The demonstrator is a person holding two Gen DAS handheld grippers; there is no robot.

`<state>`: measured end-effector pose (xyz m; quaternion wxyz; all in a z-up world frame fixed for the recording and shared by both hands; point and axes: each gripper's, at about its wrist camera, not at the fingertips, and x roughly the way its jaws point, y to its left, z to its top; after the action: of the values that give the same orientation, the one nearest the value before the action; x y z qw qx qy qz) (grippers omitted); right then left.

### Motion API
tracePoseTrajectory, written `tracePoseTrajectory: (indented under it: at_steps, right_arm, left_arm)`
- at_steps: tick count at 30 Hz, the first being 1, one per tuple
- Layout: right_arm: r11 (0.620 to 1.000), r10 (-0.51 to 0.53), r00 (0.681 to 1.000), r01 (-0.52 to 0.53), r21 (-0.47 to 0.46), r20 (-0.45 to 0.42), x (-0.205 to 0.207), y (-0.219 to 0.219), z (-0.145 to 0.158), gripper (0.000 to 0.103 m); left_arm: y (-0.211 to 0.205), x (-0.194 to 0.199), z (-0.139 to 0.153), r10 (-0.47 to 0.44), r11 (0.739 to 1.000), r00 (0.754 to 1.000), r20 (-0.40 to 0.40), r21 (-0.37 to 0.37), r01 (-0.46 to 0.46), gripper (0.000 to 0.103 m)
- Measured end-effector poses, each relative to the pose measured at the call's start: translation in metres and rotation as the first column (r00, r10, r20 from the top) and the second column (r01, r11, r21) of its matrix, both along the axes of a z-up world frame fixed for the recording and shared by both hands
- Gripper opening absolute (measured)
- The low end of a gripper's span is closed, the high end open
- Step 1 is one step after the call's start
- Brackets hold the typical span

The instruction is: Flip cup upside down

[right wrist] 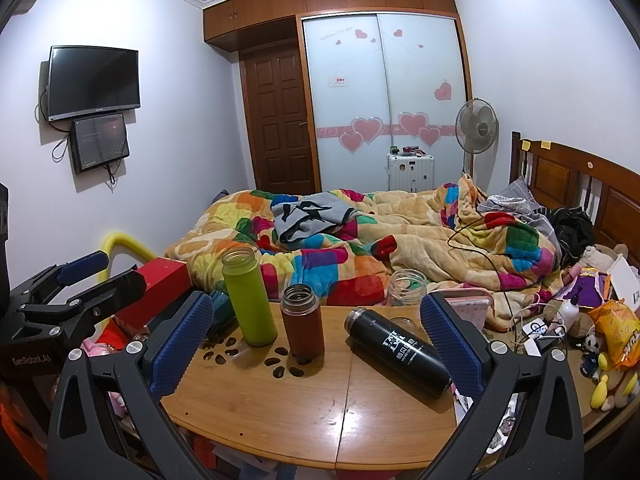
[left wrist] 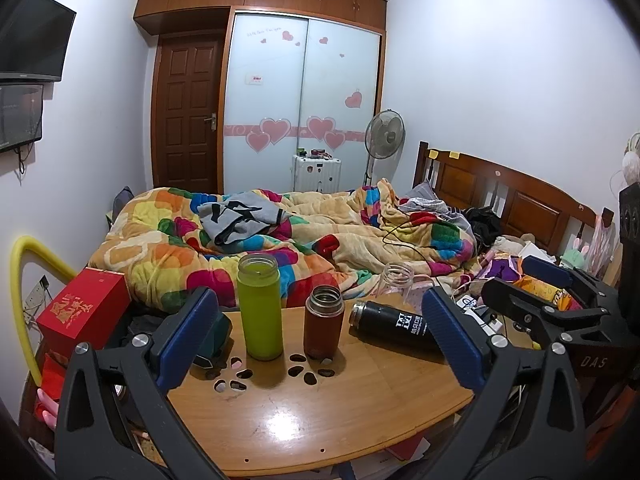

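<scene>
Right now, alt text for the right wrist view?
Open right gripper hovers over a wooden table holding an upright green bottle, an upright brown flask, a black flask lying on its side and a clear jar. The open left gripper shows at left, a cluttered bed behind.

I see a lime-green tall cylindrical flask [left wrist: 259, 307], a rust-red short steel-rimmed flask [left wrist: 323, 322] and a black flask with white lettering [right wrist: 398, 350] on my honey-brown wooden table [left wrist: 320, 412]. Both grippers' pads [right wrist: 181, 344] are dotted blue. The plush blanket [right wrist: 360, 248] is multicoloured patchwork.
</scene>
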<state>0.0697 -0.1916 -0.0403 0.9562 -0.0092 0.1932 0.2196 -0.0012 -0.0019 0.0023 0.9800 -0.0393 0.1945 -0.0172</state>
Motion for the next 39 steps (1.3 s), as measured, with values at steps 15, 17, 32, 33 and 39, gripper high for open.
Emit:
tracePoseTrajectory:
  at_steps: [15, 17, 32, 33, 39]
  right_arm:
    - [1.0, -0.001, 1.0, 0.001, -0.002, -0.002, 0.0, 0.002, 0.0, 0.103]
    - [1.0, -0.001, 1.0, 0.001, -0.001, -0.002, 0.0, 0.002, 0.0, 0.103]
    - [1.0, 0.007, 1.0, -0.007, 0.001, -0.011, 0.004, 0.006, -0.009, 0.103]
    - [1.0, 0.007, 1.0, -0.007, 0.002, -0.012, 0.005, 0.005, -0.01, 0.103]
    - [1.0, -0.012, 0.999, 0.012, -0.006, -0.042, 0.019, -0.009, -0.025, 0.103]
  left_arm:
    - [0.0, 0.0, 0.001, 0.0, 1.0, 1.0, -0.004, -0.003, 0.0, 0.103]
    - [-0.001, 0.001, 0.002, -0.001, 1.0, 1.0, -0.006, -0.005, 0.001, 0.103]
    - [-0.003, 0.006, -0.005, -0.006, 1.0, 1.0, -0.022, 0.003, 0.006, 0.103]
    - [-0.004, 0.01, -0.007, -0.007, 1.0, 1.0, -0.03, 0.007, 0.007, 0.103]
    - [-0.013, 0.049, -0.036, -0.017, 1.0, 0.992, -0.126, 0.011, 0.019, 0.103]
